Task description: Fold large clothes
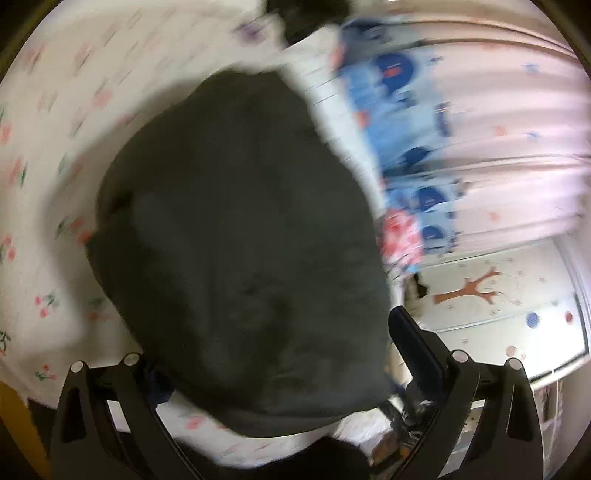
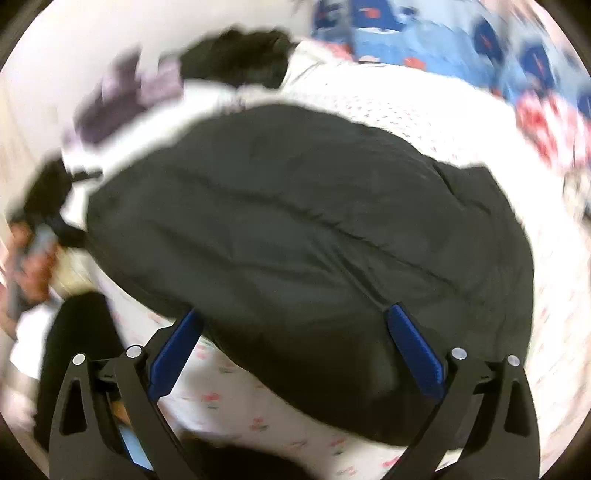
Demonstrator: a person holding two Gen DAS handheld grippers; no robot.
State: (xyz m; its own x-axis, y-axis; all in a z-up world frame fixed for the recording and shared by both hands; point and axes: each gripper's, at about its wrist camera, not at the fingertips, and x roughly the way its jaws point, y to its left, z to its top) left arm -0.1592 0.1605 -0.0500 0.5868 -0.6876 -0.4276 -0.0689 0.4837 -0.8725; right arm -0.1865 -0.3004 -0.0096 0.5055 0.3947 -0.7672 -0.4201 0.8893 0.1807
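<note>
Right tool (image 2: 293, 343): fingers spread wide, straddling the near edge of the dark garment (image 2: 303, 236), not clamped. Left tool (image 1: 280, 332): fingers also apart, garment (image 1: 236, 206) bulging between them. Garment lies bunched on the floral bed sheet (image 2: 229, 402). Judged soft, bulky, limp; best pinched at a hem or corner. Beyond: blue patterned bedding (image 2: 424, 33), blurred.

Garment (image 2: 303, 236) on bedsheet (image 2: 236, 402); clothes pile (image 2: 236, 55) behind.
</note>
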